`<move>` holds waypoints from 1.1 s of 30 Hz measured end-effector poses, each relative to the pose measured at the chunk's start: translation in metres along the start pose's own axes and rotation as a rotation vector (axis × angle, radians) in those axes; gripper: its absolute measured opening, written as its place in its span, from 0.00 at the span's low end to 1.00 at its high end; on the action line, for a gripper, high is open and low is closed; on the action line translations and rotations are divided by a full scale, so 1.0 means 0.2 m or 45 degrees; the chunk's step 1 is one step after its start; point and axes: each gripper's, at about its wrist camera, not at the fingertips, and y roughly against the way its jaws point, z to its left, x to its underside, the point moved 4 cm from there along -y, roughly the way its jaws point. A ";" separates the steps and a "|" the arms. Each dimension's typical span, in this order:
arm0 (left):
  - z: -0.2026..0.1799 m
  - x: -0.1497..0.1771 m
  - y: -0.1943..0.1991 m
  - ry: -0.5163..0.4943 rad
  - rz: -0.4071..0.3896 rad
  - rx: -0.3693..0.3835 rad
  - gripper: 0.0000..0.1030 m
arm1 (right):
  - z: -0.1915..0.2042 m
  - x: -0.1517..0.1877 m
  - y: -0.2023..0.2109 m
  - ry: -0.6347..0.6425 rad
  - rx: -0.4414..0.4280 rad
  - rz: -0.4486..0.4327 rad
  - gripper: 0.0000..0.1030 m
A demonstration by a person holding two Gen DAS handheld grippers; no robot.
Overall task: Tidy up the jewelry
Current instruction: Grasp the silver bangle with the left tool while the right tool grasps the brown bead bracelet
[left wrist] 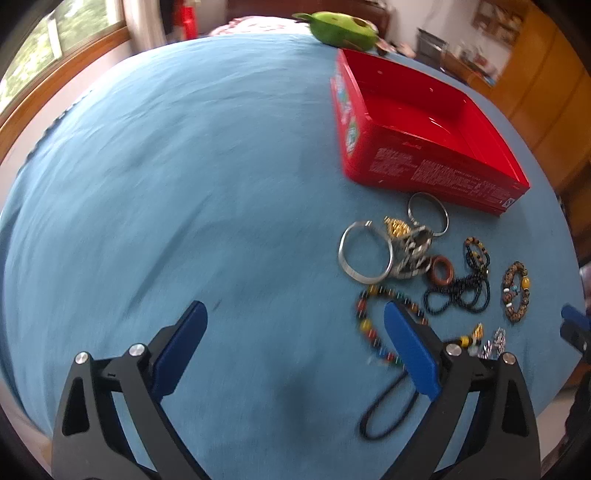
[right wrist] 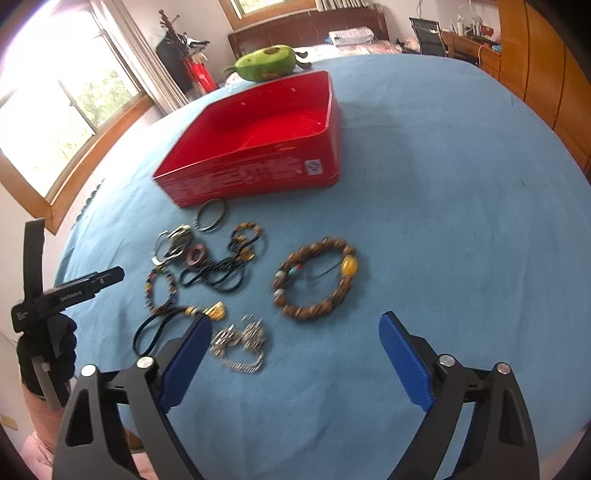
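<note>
With both my grippers (left wrist: pixel 295 332) (right wrist: pixel 295 339) spread over bare cloth (left wrist: pixel 184 184), jewelry (right wrist: pixel 207 266) crowds the red box (right wrist: pixel 258 147).

Bright window (right wrist: pixel 55 110) daylight, motion blur

bare blue cloth (left wrist: pixel 166 184) left, red box (left wrist: pixel 424 122) and jewelry cluster (left wrist: pixel 424 266) crowd right

surface: round table under blue cloth (right wrist: pixel 424 184) | window: wood-framed, bright daylight, pale curtain (right wrist: pixel 74 110) | right: orange-brown wooden cabinets (right wrist: pixel 546 74) | back: dark wooden headboard (right wrist: pixel 306 29), black chair (right wrist: pixel 428 33)
</note>
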 end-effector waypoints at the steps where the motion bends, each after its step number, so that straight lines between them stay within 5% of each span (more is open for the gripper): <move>1: -0.02 -0.03 -0.03 -0.018 0.012 0.005 0.90 | -0.01 -0.02 -0.02 -0.004 0.001 0.010 0.80; 4: -0.03 -0.08 -0.08 -0.051 0.036 -0.001 0.74 | -0.05 -0.06 -0.10 -0.027 -0.008 0.065 0.72; 21: -0.13 -0.22 -0.27 -0.129 0.071 0.031 0.63 | -0.14 -0.13 -0.35 -0.006 0.031 0.196 0.52; 28: -0.21 -0.24 -0.29 -0.173 0.104 0.081 0.39 | -0.14 -0.13 -0.35 0.046 0.060 0.203 0.15; 33: -0.24 -0.25 -0.32 -0.175 0.106 0.062 0.13 | -0.15 -0.11 -0.32 0.007 -0.016 0.206 0.13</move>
